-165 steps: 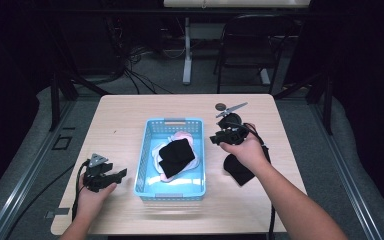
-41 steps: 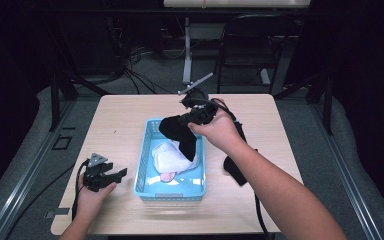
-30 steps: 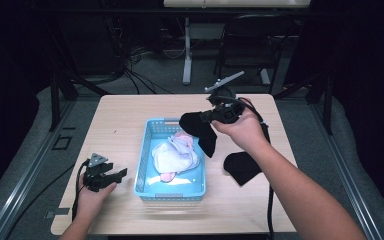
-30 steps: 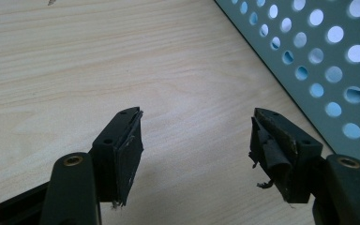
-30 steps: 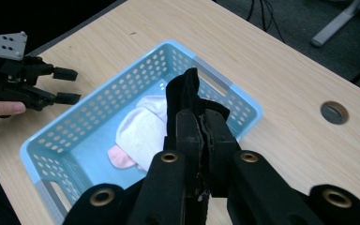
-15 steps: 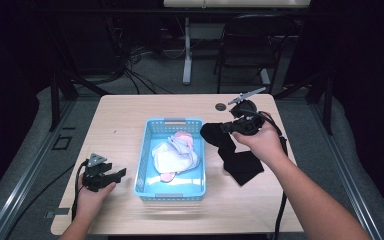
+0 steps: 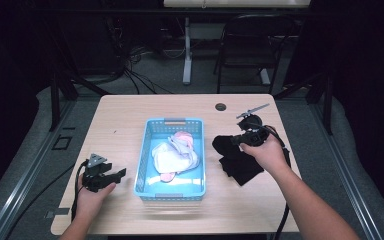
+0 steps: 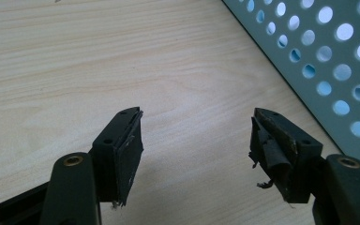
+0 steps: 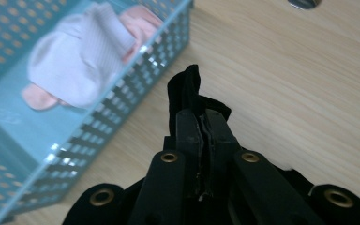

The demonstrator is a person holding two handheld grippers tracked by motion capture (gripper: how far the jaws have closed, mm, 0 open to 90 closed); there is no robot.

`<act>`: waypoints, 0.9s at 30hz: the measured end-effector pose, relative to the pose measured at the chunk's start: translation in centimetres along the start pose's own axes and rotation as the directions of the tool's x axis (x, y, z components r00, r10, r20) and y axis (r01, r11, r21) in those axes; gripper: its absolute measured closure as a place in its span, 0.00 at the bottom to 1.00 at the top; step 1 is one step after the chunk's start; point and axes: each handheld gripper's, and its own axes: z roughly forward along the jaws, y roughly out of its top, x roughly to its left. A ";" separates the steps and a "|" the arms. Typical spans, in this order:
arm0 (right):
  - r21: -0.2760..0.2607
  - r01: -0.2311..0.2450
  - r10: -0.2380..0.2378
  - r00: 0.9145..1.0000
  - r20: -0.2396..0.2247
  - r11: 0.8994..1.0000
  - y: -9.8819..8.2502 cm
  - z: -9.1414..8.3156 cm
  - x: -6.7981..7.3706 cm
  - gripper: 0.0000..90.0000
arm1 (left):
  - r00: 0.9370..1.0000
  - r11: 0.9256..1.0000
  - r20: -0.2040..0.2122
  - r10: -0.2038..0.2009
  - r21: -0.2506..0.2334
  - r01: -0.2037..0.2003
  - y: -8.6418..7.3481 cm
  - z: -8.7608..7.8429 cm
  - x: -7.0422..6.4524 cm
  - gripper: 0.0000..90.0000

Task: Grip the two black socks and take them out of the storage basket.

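Black cloth [image 7: 225, 146] pinched in my right gripper [image 7: 246, 138], jaws clamped tight on a fold of it; in the right gripper view the fold [image 9: 190, 91] sticks up past the tips. The cloth hangs low over the table [image 7: 130, 115], right of the basket [image 7: 152, 131] and just beside its wall. Under and behind it lies more black fabric [image 7: 242, 170] on the table; can't tell whether that's the same piece or a second one, it all merges into one dark patch. My right hand [image 7: 266, 152] is above that patch.

The basket is blue and perforated, sitting mid-table. Inside it: a white cloth [image 7: 170, 156] bunched up, with a pink piece [image 7: 184, 138] at the far end and another bit of pink [image 7: 166, 177] near the front.

My left gripper [image 7: 111, 176] rests low at the table's front left, left of the basket and apart from it. Its jaws stand wide with nothing between them, bare wood below; one worn pad [image 8: 131, 154] shows torn edges. The basket wall [image 8: 328, 61] is close on that view's right.

A small round grommet [image 7: 221, 106] sits in the tabletop at the far edge.
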 end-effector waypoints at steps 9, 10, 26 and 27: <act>0.026 -0.083 0.082 0.995 0.050 0.996 -3.0 1.6 -3.0 0.95 | 1.000 1.000 0.002 -0.003 -0.001 0.003 0.0 0.1 0.0 0.38; 0.026 -0.083 0.082 0.995 0.050 0.996 -3.0 1.6 -3.0 0.95 | 1.000 1.000 0.002 -0.003 -0.001 0.003 0.0 0.1 0.0 0.38; -0.020 -0.191 0.192 0.979 0.071 0.981 -5.1 1.7 -5.1 0.77 | 1.000 1.000 0.002 -0.002 0.004 0.002 -0.1 0.0 0.1 0.38; -0.022 -0.189 0.190 0.979 0.070 0.982 -5.1 1.6 -5.0 0.76 | 1.000 1.000 0.002 -0.003 0.004 0.002 -0.1 0.0 0.1 0.38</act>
